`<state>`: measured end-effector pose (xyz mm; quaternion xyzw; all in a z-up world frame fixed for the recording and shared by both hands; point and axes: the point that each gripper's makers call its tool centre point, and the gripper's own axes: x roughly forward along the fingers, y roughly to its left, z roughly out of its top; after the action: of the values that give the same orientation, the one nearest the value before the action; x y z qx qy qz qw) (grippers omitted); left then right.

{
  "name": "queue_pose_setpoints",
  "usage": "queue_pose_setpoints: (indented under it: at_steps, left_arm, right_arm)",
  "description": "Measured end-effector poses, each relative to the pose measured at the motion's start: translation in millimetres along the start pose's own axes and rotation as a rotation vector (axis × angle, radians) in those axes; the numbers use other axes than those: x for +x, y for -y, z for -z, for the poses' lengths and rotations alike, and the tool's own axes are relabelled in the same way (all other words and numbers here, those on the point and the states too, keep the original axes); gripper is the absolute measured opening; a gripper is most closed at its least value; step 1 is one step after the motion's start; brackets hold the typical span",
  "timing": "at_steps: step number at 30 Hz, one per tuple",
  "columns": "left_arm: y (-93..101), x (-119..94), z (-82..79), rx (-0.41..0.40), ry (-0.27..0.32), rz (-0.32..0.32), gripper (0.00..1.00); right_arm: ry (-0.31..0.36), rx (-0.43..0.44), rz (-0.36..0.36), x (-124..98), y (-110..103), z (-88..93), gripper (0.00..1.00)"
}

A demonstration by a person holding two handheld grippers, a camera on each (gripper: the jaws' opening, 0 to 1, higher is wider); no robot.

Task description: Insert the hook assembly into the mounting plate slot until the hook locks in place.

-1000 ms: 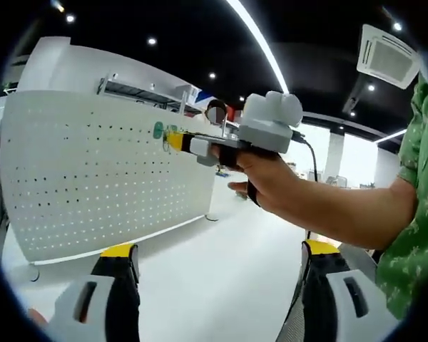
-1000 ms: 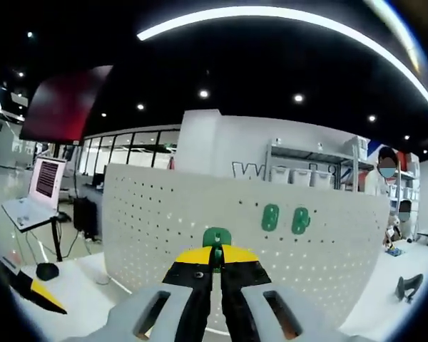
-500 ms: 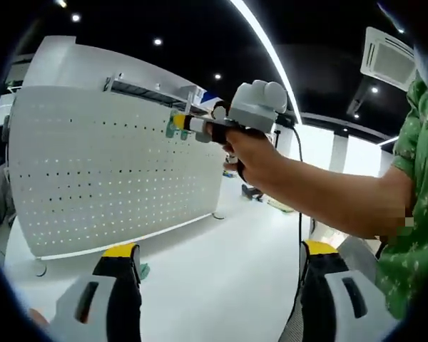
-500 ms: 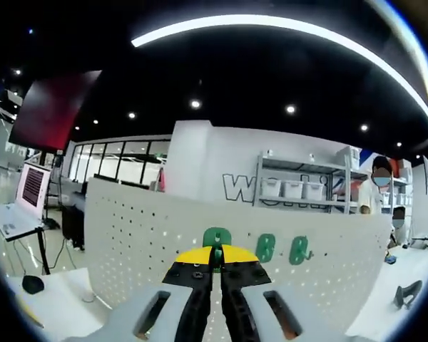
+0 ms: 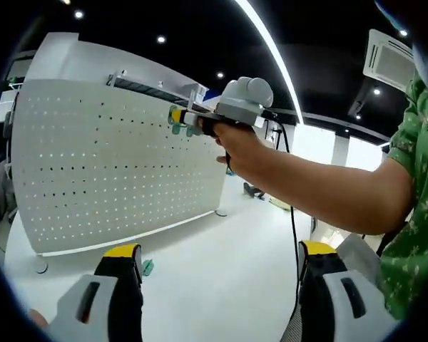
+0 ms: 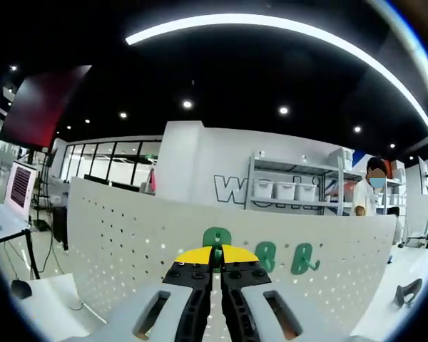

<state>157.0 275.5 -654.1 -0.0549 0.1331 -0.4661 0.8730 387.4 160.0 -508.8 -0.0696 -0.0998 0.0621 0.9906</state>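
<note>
Between the right gripper (image 6: 214,258)'s jaws, pressed together at the yellow tips, sits a green hook (image 6: 216,239), pinched by its lower part so its top pokes up clear of the tips, presumably so the back of it can be pushed into the board. Straight ahead in the right gripper view is the white pegboard (image 6: 121,235), standing upright on the white table (image 6: 36,313); two more green hooks (image 6: 265,256) (image 6: 304,258) already hang in its top rows, just right of the held one. Held hook looks level with that row and near the board; can't tell if it is touching or seated yet, so locking looks not done. In the left gripper view the same gripper (image 5: 178,120) is seen from the side, held in a person's hand (image 5: 235,146) with the arm stretched out, tips right at the board's (image 5: 114,164) upper edge beside the hung hooks (image 5: 174,130). Left gripper (image 5: 214,260) hangs low over the table (image 5: 214,285), jaws spread wide apart, nothing between them, likely just parked to keep the board in sight. Small green piece (image 5: 148,267) lies on the table beside the left jaw, near the board's foot.
</note>
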Motion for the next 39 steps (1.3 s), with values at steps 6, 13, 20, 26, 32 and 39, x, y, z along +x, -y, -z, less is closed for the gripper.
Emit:
queue_pose_setpoints:
  at_steps: [6,13,20,26,32,39]
  left_arm:
    - [-4.6,-0.7,3.9,-0.010,-0.012,0.004,0.92]
    - [-8.0,1.7,2.4,-0.012,-0.012,0.013,0.91]
    - [-10.0,3.7,1.1,-0.013,-0.010,0.019,0.91]
    - [-11.5,4.0,3.6,-0.017,-0.015,0.020,0.90]
    - [-13.2,3.8,5.4,-0.023,-0.018,0.020,0.89]
    - [-14.5,4.4,6.9,-0.027,-0.020,0.022,0.89]
  right_arm:
    - [0.007,0.007,0.013,8.9,1.5,0.7,0.02]
    - [0.014,0.001,0.025,18.2,3.7,0.8,0.02]
    - [0.008,-0.003,0.028,22.8,3.6,5.5,0.02]
    - [0.005,-0.004,0.030,25.6,4.2,8.2,0.02]
    - [0.001,0.001,0.034,26.7,4.4,10.3,0.02]
    - [-0.003,0.002,0.034,27.2,4.5,12.7,0.02]
